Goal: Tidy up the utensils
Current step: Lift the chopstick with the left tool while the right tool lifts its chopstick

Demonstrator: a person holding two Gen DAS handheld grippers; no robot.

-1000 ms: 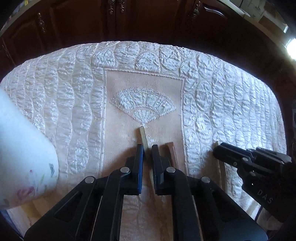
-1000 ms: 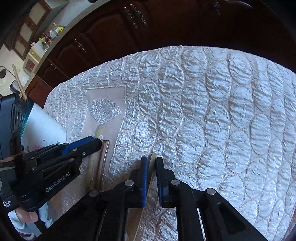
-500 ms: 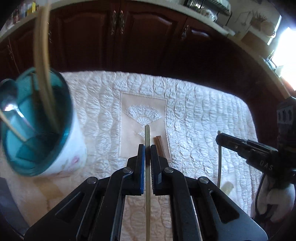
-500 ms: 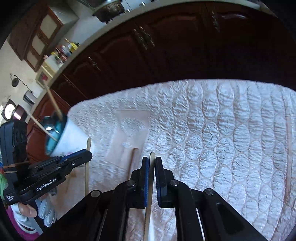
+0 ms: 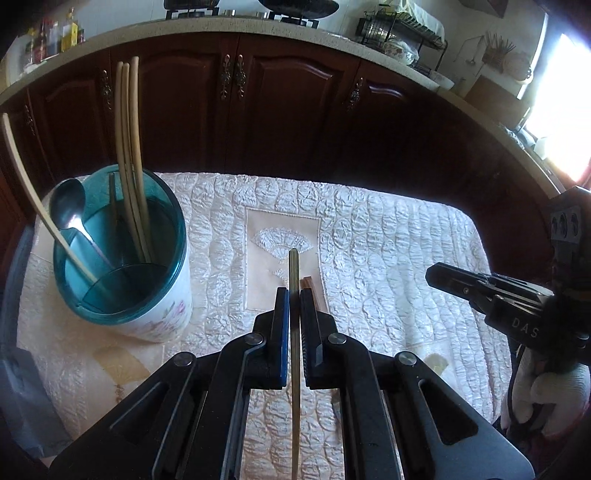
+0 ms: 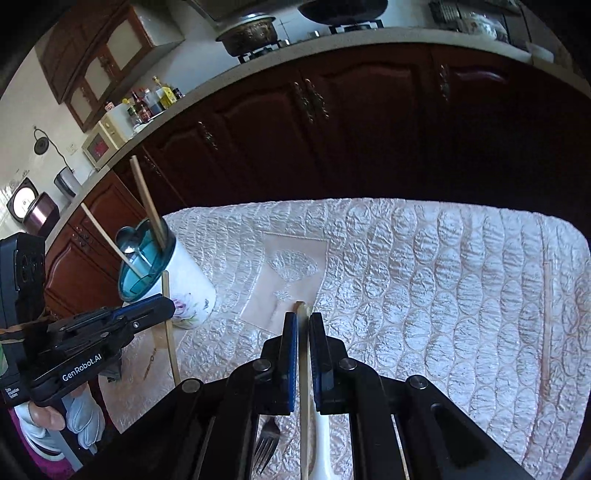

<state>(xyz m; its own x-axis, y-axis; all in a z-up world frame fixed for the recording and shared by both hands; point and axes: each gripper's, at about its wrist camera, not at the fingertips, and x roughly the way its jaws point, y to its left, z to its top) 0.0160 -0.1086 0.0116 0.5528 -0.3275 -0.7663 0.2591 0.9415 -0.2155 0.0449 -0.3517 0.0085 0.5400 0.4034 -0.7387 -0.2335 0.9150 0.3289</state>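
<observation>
My left gripper (image 5: pixel 294 291) is shut on a pale wooden chopstick (image 5: pixel 294 273), held above the quilted tablecloth (image 5: pixel 388 258). My right gripper (image 6: pixel 303 317) is shut on another pale chopstick (image 6: pixel 303 369), also lifted. A white floral holder with a teal rim (image 5: pixel 122 258) stands at the left and holds several chopsticks (image 5: pixel 129 147) and a metal spoon (image 5: pixel 68 210). The holder also shows in the right wrist view (image 6: pixel 159 269). A brown chopstick (image 5: pixel 308 282) lies on the cloth just right of my left fingers. A fork (image 6: pixel 266 446) and a white spoon handle (image 6: pixel 322 443) lie under my right gripper.
Dark wooden cabinets (image 5: pixel 258 110) run behind the table under a countertop (image 5: pixel 258 27). The table's far edge is close to them. The right gripper shows at the right of the left wrist view (image 5: pixel 432 273); the left gripper shows at the left of the right wrist view (image 6: pixel 166 306).
Both grippers have risen from the cloth, each with its chopstick clamped. The holder has come fully into view at the left.
</observation>
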